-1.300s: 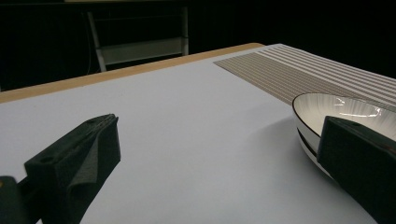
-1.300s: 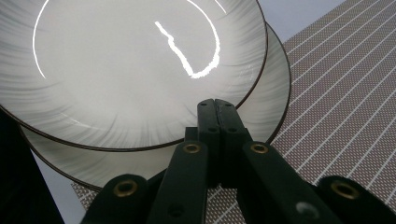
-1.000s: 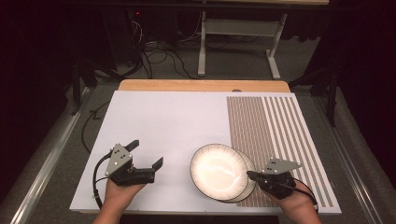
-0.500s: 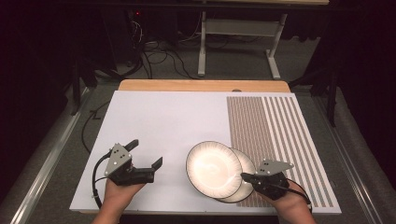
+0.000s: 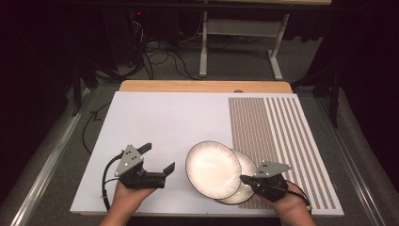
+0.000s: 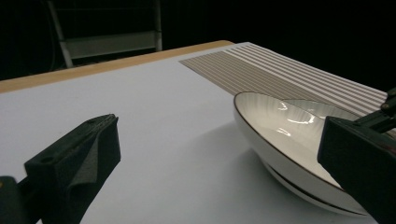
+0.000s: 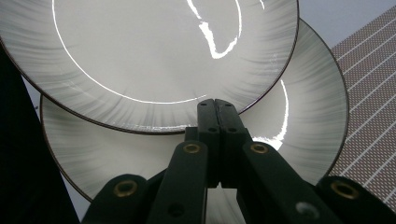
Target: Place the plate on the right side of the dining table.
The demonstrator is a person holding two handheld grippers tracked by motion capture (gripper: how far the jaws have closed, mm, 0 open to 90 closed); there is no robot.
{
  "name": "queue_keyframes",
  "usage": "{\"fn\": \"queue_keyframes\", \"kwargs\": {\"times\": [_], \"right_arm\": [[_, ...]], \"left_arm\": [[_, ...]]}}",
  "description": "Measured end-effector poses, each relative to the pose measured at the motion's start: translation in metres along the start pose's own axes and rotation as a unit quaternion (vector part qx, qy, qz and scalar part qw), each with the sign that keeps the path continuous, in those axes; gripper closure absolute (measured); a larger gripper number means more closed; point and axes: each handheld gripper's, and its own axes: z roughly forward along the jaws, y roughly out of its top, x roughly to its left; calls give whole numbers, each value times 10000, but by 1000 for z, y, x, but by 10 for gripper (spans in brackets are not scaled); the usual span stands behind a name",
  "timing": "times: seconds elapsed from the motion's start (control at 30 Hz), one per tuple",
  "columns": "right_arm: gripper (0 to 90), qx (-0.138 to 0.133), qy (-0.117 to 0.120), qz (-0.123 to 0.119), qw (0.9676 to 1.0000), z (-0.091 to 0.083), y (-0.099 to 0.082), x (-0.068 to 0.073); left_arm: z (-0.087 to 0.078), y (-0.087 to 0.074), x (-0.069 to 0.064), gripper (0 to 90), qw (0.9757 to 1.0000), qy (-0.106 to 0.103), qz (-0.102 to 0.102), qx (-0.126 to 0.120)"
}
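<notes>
In the right gripper view the right gripper (image 7: 215, 109) has its jaws pressed together on the near rim of the upper plate (image 7: 154, 56), which overlaps a lower plate (image 7: 299, 116) beneath it, a grip the high view leaves too small to read. From above, the upper plate (image 5: 213, 169) lies offset to the left of the lower plate (image 5: 244, 162) at the near edge of the white mat (image 5: 169, 122), beside its striped panel (image 5: 277, 136); being round, neither has a long axis. The left gripper (image 5: 157, 157) hovers left of them, jaws spread wide and empty
</notes>
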Motion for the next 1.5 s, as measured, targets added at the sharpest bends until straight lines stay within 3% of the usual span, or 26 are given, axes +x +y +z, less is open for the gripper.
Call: {"fn": "queue_keyframes", "kwargs": {"times": [0.1, 0.23, 0.3, 0.4, 0.43, 0.47, 0.53, 0.57, 0.6, 0.67, 0.7, 0.73, 0.77, 0.8, 0.83, 0.87, 0.9, 1.0, 1.07, 1.17, 1.2, 1.23, 1.37, 1.5], "right_arm": [[900, 24, -16, -39, 10000, 0, 0, 0], [900, 14, -27, -15, 10000, 0, 0, 0], [900, 31, -25, -21, 10000, 0, 0, 0], [900, 30, -28, -34, 10000, 0, 0, 0], [900, 29, -30, -40, 10000, 0, 0, 0], [900, 28, -33, -40, 10000, 0, 0, 0], [900, 25, -29, -35, 10000, 0, -1, 0], [900, 25, -29, -35, 10000, 0, -1, 0], [900, 25, -39, -43, 10000, 0, -1, -1], [900, 29, -47, -40, 10000, 0, -1, 0], [900, 29, -47, -40, 10000, 0, -1, 0], [900, 4, -31, -41, 10000, 0, -1, -1], [900, 2, -25, -26, 10000, 0, -1, -1], [900, 9, -22, 6, 10000, 0, -1, -1], [900, 9, -22, 6, 10000, 0, -1, -1], [900, 5, -18, 19, 10000, 1, -2, -1], [900, 5, -18, 19, 10000, 1, -2, -1], [900, 31, -47, 10, 10000, 1, -2, -2], [900, 43, -61, 2, 10000, 1, -2, -2], [900, 49, -70, -11, 10000, 1, -2, -2], [900, 64, -73, -26, 9999, 1, -2, -2], [900, 63, -79, -27, 9999, 1, -2, -2], [900, 68, -95, 21, 9999, 1, -2, 0], [900, 65, -77, 18, 9999, 1, -1, -1]], "left_arm": [[5, 1, -5, 0, 9999, -105, -88, 86], [24, 1, -11, 0, 9971, -386, -392, 520], [27, 0, -13, 0, 9964, -418, -421, 599], [46, -3, -21, 0, 9912, -655, -537, 1021], [46, -3, -21, 0, 9912, -655, -537, 1021], [53, -5, -24, 0, 9883, -744, -565, 1203], [61, -7, -26, 4, 9849, -808, -595, 1413], [61, -7, -26, 4, 9849, -808, -595, 1413], [66, -9, -28, 4, 9799, -956, -729, 1589], [69, -10, -30, 7, 9771, -1035, -798, 1680], [69, -10, -30, 18, 9771, -1035, -798, 1680], [73, -12, -33, 36, 9728, -1114, -874, 1832], [73, -12, -33, 45, 9728, -1114, -874, 1832], [77, -12, -37, 59, 9678, -1201, -959, 1992], [77, -12, -37, 82, 9678, -1201, -959, 1992], [79, -13, -39, 106, 9656, -1226, -978, 2075], [79, -13, -39, 119, 9656, -1226, -978, 2075], [82, -13, -38, 173, 9619, -1223, -1091, 2188], [82, -13, -38, 268, 9599, -1290, -1149, 2209], [83, -12, -38, 334, 9547, -1355, -1337, 2287], [83, -12, -38, 346, 9547, -1355, -1337, 2287], [85, -13, -39, 370, 9528, -1337, -1359, 2362], [86, -13, -38, 448, 9525, -1266, -1378, 2404], [86, -13, -37, 479, 9504, -1234, -1529, 2413]]}}
